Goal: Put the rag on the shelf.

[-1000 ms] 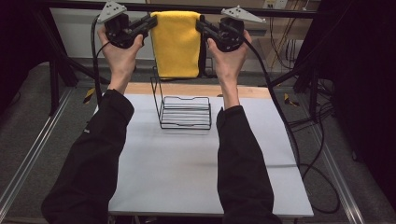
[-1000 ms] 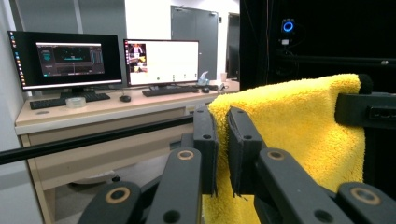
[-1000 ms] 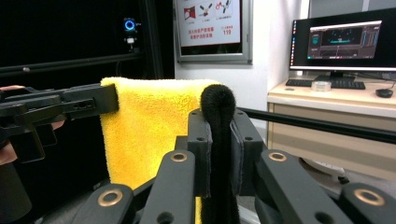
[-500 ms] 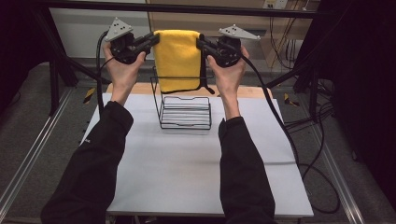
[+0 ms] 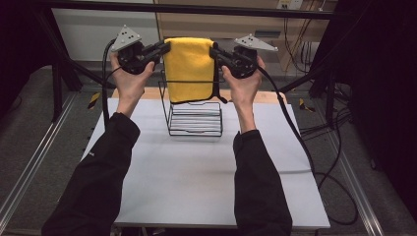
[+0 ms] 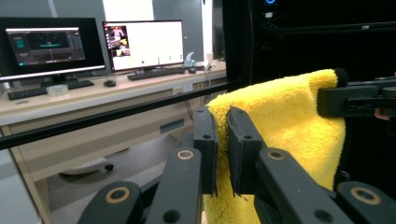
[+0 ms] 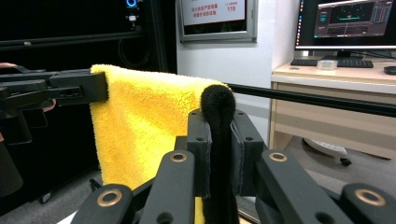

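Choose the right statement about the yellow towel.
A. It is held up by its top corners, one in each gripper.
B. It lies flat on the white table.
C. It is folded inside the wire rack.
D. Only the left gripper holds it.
A: the yellow towel hangs above the wire rack, its top corners pinched by the left gripper and the right gripper, jaws shut on it.

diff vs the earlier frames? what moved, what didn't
Both grippers, left gripper and right gripper, came down with the yellow towel stretched between them, lowering it toward the wire rack. Both stay clamped on the towel's top corners. Rack unmoved on the table.
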Available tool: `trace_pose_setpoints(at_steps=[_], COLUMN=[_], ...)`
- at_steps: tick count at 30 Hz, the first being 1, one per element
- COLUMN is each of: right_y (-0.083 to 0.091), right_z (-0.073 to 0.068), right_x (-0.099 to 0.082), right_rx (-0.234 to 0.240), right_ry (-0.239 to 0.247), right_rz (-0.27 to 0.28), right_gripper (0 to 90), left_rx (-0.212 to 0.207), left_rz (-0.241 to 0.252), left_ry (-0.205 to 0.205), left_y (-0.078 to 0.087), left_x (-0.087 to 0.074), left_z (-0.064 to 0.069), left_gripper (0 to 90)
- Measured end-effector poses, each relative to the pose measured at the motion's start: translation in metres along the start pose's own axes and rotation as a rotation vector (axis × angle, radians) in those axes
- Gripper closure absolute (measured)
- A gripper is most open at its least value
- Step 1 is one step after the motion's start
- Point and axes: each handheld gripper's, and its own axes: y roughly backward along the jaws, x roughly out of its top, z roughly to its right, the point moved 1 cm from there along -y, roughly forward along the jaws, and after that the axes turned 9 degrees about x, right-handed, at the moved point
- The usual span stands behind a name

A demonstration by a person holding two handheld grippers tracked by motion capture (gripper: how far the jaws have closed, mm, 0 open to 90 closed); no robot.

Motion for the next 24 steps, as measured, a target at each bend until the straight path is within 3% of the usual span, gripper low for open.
trace_pose_setpoints(at_steps=[8, 24], right_y=[0.003, 0.015], right_z=[-0.003, -0.012], right_x=[-0.007, -0.013], right_rx=[0.001, 0.026], right_ry=[0.000, 0.041], right_rz=[-0.013, 0.015], right_gripper=[80.1, 79.7], left_rx=[-0.007, -0.028], left_rz=[-0.016, 0.014], left_ry=[-0.002, -0.022], left_y=[0.005, 0.019], left_x=[-0.008, -0.007], left_z=[0.003, 0.009], left_gripper=[82.7, 82.7])
